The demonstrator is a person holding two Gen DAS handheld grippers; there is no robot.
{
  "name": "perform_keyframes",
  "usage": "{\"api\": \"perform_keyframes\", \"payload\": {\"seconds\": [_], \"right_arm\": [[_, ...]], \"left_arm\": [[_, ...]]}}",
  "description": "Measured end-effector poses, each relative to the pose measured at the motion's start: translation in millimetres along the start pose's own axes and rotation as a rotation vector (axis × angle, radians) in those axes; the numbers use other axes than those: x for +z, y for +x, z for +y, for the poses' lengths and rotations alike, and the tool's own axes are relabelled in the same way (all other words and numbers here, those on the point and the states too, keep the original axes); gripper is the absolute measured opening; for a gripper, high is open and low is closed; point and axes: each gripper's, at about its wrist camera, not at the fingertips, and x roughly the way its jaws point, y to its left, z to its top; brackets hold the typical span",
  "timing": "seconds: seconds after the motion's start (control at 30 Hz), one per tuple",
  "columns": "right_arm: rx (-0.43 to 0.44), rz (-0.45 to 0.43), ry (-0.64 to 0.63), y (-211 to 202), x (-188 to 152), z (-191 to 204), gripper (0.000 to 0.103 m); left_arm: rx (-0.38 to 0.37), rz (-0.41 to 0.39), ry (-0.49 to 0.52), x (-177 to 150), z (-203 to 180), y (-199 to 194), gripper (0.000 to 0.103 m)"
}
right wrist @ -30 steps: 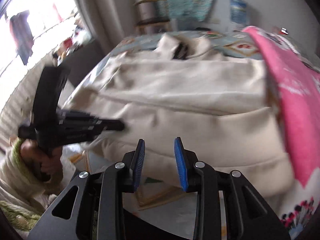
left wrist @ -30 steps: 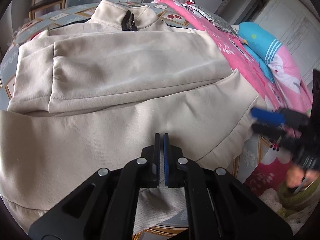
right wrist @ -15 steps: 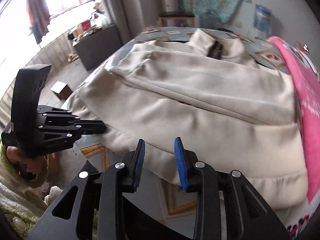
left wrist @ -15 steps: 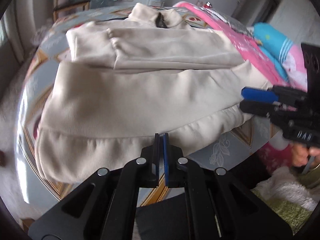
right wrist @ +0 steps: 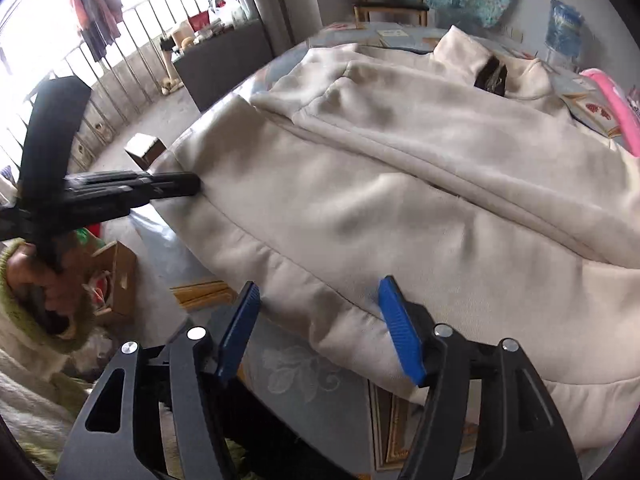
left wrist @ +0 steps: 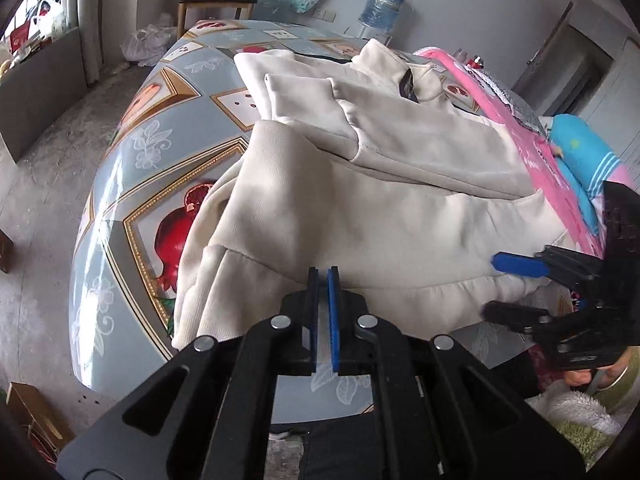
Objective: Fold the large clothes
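Blue-padded fingers point(right wrist: 400, 332) of the right gripper point(right wrist: 320, 328) are standing wide apart, straddling the ribbed hem of the cream jacket point(right wrist: 400, 184) near the table's front edge; nothing is pinched between them. In the left wrist view the same gripper point(left wrist: 512, 288) is showing one finger above the hem and one below it. The left gripper point(left wrist: 322, 276) is holding its fingers almost together, with only a thin slit showing between the pads; whether the hem fabric is caught in that slit cannot be told, though its tips are sitting at the jacket's near edge, and in the right wrist view its tip point(right wrist: 192, 184) is touching the jacket's side.

The jacket is lying spread on the patterned tablecloth point(left wrist: 132, 184), collar at the far end, one sleeve folded across its chest. Pink bedding point(left wrist: 556, 172) is lying just beside the jacket's right side. A wooden chair point(right wrist: 388, 0) is standing beyond the table.
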Motion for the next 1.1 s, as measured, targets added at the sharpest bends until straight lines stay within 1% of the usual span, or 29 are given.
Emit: {"api": "perform_keyframes", "payload": {"seconds": [0.07, 0.1, 0.17, 0.2, 0.27, 0.3, 0.33, 0.37, 0.4, 0.43, 0.47, 0.5, 0.53, 0.6, 0.67, 0.73, 0.8, 0.83, 0.9, 0.93, 1.0, 1.03, 1.07, 1.1], "right_arm": [[0.026, 0.019, -0.004, -4, 4, -1, 0.067], [0.040, 0.012, 0.006, -9, 7, -4, 0.067], [0.075, -0.018, 0.034, -24, 15, -15, 0.067], [0.080, -0.037, 0.048, -33, 21, -23, 0.067], [0.085, -0.073, 0.076, -48, 36, -42, 0.077], [0.088, -0.096, 0.091, -56, 46, -54, 0.079], [0.087, -0.115, 0.104, -62, 56, -65, 0.083], [0.084, -0.132, 0.121, -68, 67, -78, 0.084], [0.078, -0.149, 0.141, -72, 80, -93, 0.085], [0.066, -0.167, 0.177, -78, 96, -113, 0.085], [0.058, -0.176, 0.204, -81, 108, -127, 0.086], [0.052, -0.187, 0.242, -83, 124, -149, 0.086], [0.048, -0.193, 0.261, -83, 134, -161, 0.086], [0.019, -0.203, 0.318, -77, 167, -200, 0.086], [0.008, -0.175, 0.366, -61, 198, -233, 0.086], [-0.006, -0.118, 0.409, -32, 230, -266, 0.086], [-0.054, -0.058, 0.431, -3, 254, -285, 0.086], [-0.057, -0.014, 0.436, 19, 268, -297, 0.086], [-0.092, 0.053, 0.465, 49, 279, -312, 0.086], [-0.096, 0.091, 0.474, 64, 285, -319, 0.086], [-0.113, 0.139, 0.487, 83, 286, -326, 0.086], [-0.127, 0.170, 0.486, 92, 287, -328, 0.085], [-0.135, 0.186, 0.478, 97, 287, -331, 0.084], [-0.145, 0.198, 0.472, 100, 285, -331, 0.082]], "left_arm": [[0.025, 0.002, 0.024, 2, -6, -5, 0.006], [0.036, -0.001, 0.029, 3, -8, -8, 0.008], [0.047, -0.020, 0.044, 12, -10, -17, 0.018], [0.049, -0.031, 0.052, 18, -12, -22, 0.021], [0.057, -0.052, 0.062, 42, -17, -29, 0.037], [0.060, -0.056, 0.068, 57, -19, -29, 0.041], [0.073, -0.062, 0.075, 76, -22, -29, 0.049], [0.082, -0.067, 0.077, 93, -25, -29, 0.054], [0.078, -0.073, 0.079, 108, -28, -27, 0.057], [0.061, -0.080, 0.076, 129, -32, -24, 0.063], [0.048, -0.078, 0.072, 144, -34, -20, 0.072], [0.036, -0.069, 0.066, 162, -38, -13, 0.076], [0.015, -0.053, 0.062, 185, -41, -2, 0.079], [0.002, -0.024, 0.051, 221, -46, 23, 0.079], [0.017, -0.002, 0.047, 256, -52, 52, 0.079], [0.002, 0.029, 0.036, 294, -57, 89, 0.079], [0.029, 0.056, 0.020, 320, -63, 121, 0.079], [0.039, 0.076, 0.024, 336, -68, 144, 0.079], [0.046, 0.111, 0.013, 354, -74, 179, 0.079], [0.048, 0.137, 0.002, 360, -77, 197, 0.079], [0.065, 0.175, -0.003, 363, -79, 220, 0.079], [0.093, 0.197, 0.007, 364, -81, 233, 0.077], [0.106, 0.214, 0.025, 363, -85, 241, 0.071], [0.109, 0.223, 0.038, 362, -86, 245, 0.068]]}}
